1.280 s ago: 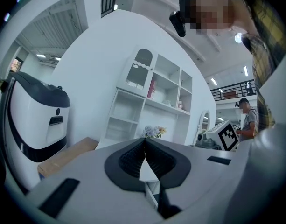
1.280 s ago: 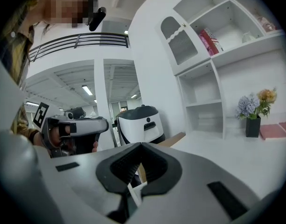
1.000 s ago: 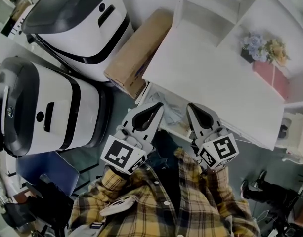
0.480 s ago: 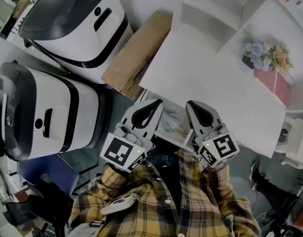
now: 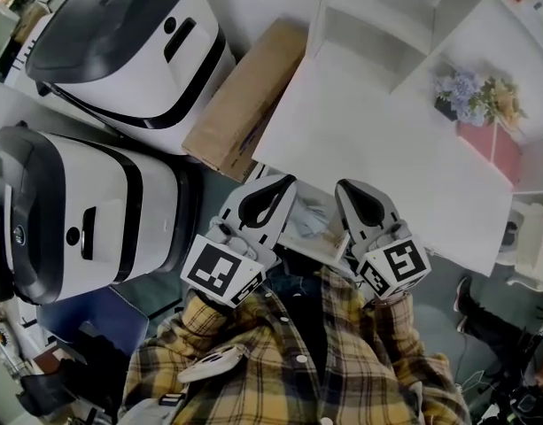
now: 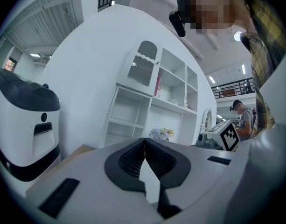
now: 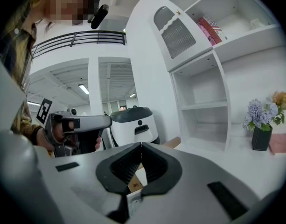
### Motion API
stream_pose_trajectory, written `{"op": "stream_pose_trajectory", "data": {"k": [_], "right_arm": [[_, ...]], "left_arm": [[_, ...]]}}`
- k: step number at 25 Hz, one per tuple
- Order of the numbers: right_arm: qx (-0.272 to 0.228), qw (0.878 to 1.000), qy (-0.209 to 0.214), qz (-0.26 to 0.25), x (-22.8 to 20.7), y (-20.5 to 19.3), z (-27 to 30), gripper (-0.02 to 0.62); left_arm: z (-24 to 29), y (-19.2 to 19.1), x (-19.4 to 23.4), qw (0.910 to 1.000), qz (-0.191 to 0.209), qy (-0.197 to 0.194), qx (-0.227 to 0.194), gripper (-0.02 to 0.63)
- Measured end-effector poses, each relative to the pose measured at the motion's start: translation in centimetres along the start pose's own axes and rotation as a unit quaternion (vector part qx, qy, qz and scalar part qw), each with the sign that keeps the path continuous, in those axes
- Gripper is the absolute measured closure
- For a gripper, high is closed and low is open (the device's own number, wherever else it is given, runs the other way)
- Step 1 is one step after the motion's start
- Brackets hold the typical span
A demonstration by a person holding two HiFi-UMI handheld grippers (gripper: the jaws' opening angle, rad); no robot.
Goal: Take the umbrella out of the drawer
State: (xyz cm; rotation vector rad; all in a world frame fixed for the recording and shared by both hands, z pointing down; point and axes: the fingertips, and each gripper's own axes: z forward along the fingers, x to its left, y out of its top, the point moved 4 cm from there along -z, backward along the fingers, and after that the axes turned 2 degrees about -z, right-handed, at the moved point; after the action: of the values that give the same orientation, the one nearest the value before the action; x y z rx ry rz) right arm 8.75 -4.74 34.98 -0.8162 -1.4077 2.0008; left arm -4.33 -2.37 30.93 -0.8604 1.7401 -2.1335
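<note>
- While you are standing over the drawer, which is showing open under the near edge of the white tabletop, you are working in a tight spot. The big white machine and the cardboard box are crowding your left side, so I am judging that the left elbow should be tucking in.
- You are holding the left tool with its jaws pressed together and nothing between them, its tip hanging over the drawer's left end. The left gripper view is showing only the shelf unit beyond, so the tool is pointing too level to reach inside.
- Between the two tools something pale grey-blue is lying in the drawer. I am taking it to be the umbrella, though it is too small and crumpled to be sure.
- You are carrying the right tool likewise clamped together and empty, its tip over the drawer's right end.
- As I am reading it, one tool should be spreading its jaws first. It should then be tipping nose-down and closing across the umbrella's thickest part rather than pinching loose fabric.
- The other should be steadying the drawer front while the lift is coming up and toward you, clearing the tabletop edge that is covering the drawer's back part.
</note>
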Motion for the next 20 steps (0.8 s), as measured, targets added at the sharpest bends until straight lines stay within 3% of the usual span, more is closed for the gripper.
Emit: {"op": "stream_pose_trajectory", "data": {"k": [11, 20], "right_arm": [[0.024, 1.0, -0.005, -0.003, -0.2, -1.3, 0.8, 0.577], [0.07, 0.997, 0.012, -0.017, -0.3, -4.8, 2.3, 0.577]], "left_arm": [[-0.1, -1.6, 1.2, 0.9997, -0.016, -0.002, 0.018, 0.586], [-0.4, -3.8, 2.2, 0.9989, -0.028, 0.004, 0.038, 0.586]]}}
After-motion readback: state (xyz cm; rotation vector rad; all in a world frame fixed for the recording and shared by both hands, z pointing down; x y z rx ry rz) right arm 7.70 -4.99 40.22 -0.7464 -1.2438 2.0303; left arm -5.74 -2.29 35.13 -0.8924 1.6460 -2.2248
